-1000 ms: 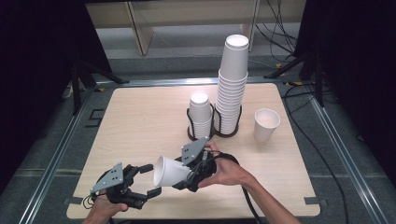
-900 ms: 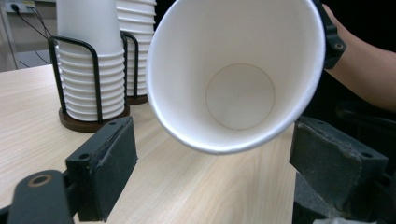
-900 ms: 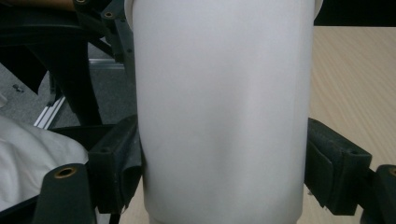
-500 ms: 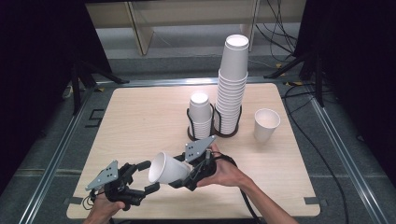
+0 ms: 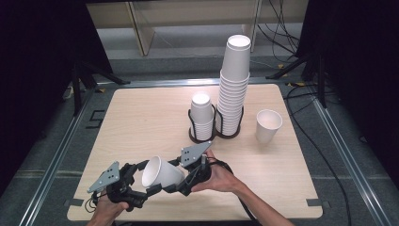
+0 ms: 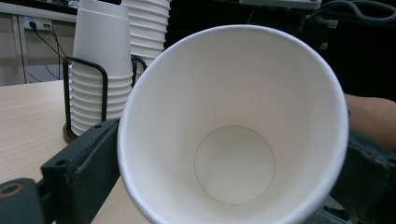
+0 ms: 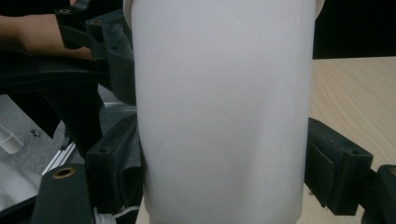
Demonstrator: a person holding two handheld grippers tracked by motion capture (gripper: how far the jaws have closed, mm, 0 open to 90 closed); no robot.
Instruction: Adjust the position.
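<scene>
Your right gripper [image 5: 181,181] holds a white cup [image 5: 160,173] on its side, jaws clamped on the cup's wall; in the right gripper view the cup [image 7: 219,112] stands between the two black jaws, touching both. The cup's open mouth faces your left gripper [image 5: 136,188], whose jaws stand wide on either side of the rim. In the left gripper view you look straight into the cup [image 6: 233,135] down to its round bottom, with a jaw just outside the rim on each side; you cannot tell from that view whether those jaws touch the wall.

Take the black wire rack [image 5: 216,129] near the middle of the table [image 5: 141,113] as your landmark. The held cup hangs over the table's near edge, well in front of the rack and a little to its left. The rack holds two stacks: a short stack [image 5: 202,115] in its left ring and a tall stack [image 5: 234,80] in its right ring. A single upright cup [image 5: 268,125] stands just right of the rack, apart from it.

Your right hand [image 5: 219,176] grips its gripper from the right of the held cup.
</scene>
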